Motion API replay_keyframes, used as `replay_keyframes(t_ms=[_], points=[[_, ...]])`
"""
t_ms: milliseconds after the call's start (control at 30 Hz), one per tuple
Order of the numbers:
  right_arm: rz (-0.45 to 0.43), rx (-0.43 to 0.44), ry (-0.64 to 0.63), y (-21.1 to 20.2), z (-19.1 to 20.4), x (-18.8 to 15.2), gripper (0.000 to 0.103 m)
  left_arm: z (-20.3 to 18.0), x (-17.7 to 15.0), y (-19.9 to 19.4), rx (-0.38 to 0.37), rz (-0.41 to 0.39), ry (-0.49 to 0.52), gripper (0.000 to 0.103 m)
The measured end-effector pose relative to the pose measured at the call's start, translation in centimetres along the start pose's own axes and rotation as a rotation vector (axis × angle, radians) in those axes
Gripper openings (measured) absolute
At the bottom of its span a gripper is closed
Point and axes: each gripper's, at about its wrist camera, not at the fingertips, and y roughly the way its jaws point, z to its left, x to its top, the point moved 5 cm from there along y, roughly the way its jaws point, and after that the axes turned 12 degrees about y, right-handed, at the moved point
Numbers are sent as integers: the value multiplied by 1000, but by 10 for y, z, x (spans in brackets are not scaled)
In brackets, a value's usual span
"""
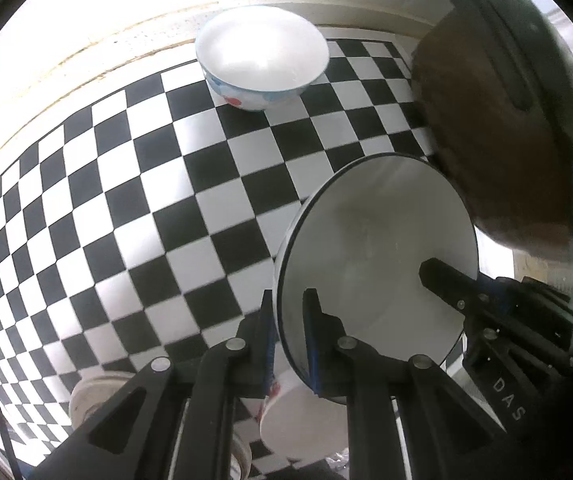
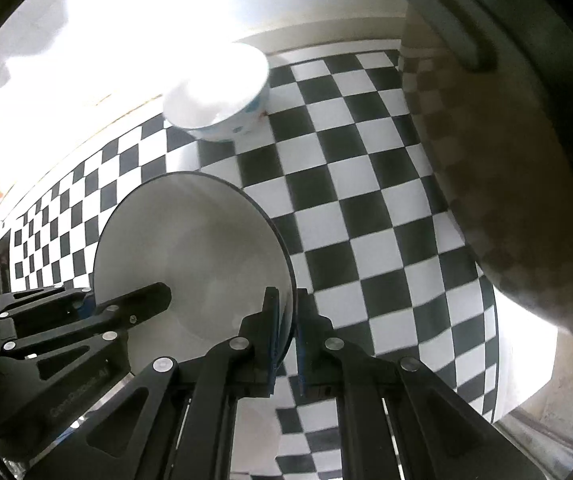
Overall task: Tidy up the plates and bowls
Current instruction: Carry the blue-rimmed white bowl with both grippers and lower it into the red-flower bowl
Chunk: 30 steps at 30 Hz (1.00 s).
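Observation:
A white bowl with a dark rim (image 1: pixel 378 248) (image 2: pixel 198 256) hangs tilted above the checkered tablecloth (image 1: pixel 126 200), held from both sides. My left gripper (image 1: pixel 288 300) is shut on its left rim, one finger inside the bowl and one outside. My right gripper (image 2: pixel 292 300) is shut on the opposite rim in the same way. Each gripper shows in the other's view, the right gripper (image 1: pixel 442 280) and the left gripper (image 2: pixel 158 296) each with a finger reaching into the bowl. A second white bowl with blue and red flowers (image 1: pixel 262 56) (image 2: pixel 218 92) stands at the far edge of the table.
Under the held bowl sits another white bowl with a red pattern (image 1: pixel 298 420) (image 2: pixel 254 432). A small white dish (image 1: pixel 90 396) lies near the bottom left. A person's arm with a dark strap (image 1: pixel 506 120) (image 2: pixel 506 200) fills the right side. A bright wall runs behind the table.

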Motion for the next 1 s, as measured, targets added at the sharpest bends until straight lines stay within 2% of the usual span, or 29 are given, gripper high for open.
replay_keyframes(t_ms=[100,467,1000], points=[[-12,8,1,-16,0,-15,8,-1,-19,-17,-9,1,12,11],[-9,11,26,-38,-8,-69,8,-24,-65,-17,-40,33,49,12],[81,32,41,0,-17,-124,8,-23,-109,21,-26,108,54,12]])
